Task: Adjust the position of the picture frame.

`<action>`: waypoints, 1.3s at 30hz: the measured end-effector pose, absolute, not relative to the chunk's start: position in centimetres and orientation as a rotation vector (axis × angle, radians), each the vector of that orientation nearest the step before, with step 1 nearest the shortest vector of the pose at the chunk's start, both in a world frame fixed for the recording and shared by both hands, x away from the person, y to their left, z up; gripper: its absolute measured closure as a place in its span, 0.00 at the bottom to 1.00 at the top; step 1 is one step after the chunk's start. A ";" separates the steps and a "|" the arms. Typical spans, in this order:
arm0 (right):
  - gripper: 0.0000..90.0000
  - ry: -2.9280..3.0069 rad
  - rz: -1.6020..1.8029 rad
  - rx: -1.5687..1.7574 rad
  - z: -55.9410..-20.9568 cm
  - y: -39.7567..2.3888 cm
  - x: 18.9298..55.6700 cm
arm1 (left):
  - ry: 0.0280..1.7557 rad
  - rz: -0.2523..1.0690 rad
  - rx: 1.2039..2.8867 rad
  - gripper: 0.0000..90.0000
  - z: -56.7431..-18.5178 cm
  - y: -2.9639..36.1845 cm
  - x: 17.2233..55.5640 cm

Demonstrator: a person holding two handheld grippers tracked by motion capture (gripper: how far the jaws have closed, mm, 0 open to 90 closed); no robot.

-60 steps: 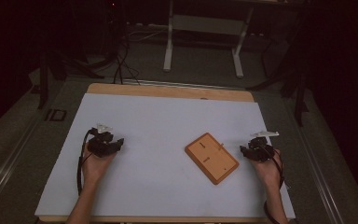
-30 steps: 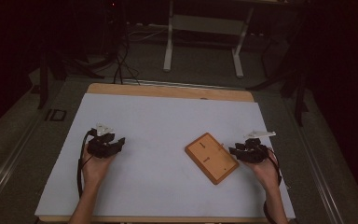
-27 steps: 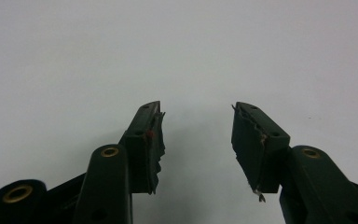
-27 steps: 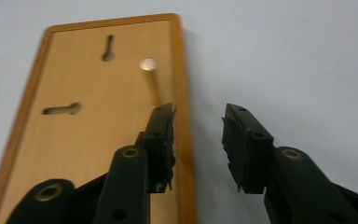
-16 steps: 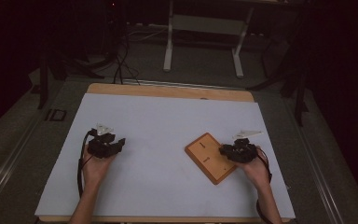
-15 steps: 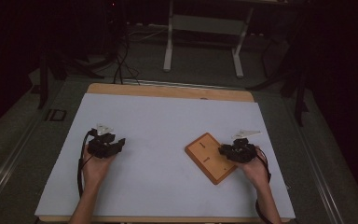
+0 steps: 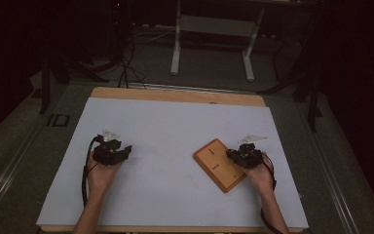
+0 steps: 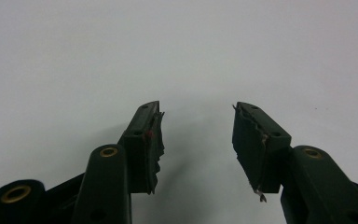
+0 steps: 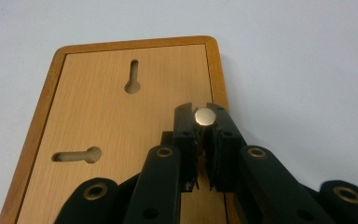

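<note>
The right gripper has just closed on what looks like a metal pin over the wooden board near the table's right edge, so lifting can begin; the left gripper rests with its jaws apart.

Colour key for your view. Wooden board: light tan face w/ darker orange-brown rim, two dark keyhole slots. Pin head betw. your right gripper jaws: pale silvery-gold, shiny. Both grippers: black, brass-coloured rivets; left gripper pads dark green-black w/ small red fleck. Table cover: plain pale blue-grey, no pattern; table edge light wood.
</note>
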State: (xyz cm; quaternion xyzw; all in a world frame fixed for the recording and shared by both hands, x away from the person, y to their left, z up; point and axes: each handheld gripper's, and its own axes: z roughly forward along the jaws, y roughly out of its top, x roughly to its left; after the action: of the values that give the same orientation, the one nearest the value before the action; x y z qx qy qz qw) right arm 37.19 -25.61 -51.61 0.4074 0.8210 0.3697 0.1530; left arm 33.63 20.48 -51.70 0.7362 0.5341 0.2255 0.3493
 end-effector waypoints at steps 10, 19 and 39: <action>0.94 2.322 1.080 1.155 -51.7 -25.5 37.0 | 1.384 0.582 1.913 0.58 -51.8 20.5 33.7; 0.94 2.351 1.155 1.106 -51.3 -25.0 36.8 | 1.391 0.581 1.905 0.58 -51.8 20.5 33.7; 0.94 2.420 1.246 1.031 -50.7 -22.1 36.5 | 1.384 0.572 1.920 0.58 -51.9 20.1 33.7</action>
State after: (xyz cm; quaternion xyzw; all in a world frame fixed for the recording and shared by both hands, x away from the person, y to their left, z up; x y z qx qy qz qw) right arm 36.55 -22.10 -50.72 0.3519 0.8259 0.4251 0.1154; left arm 33.73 20.13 -51.89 0.7398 0.5332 0.2204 0.3462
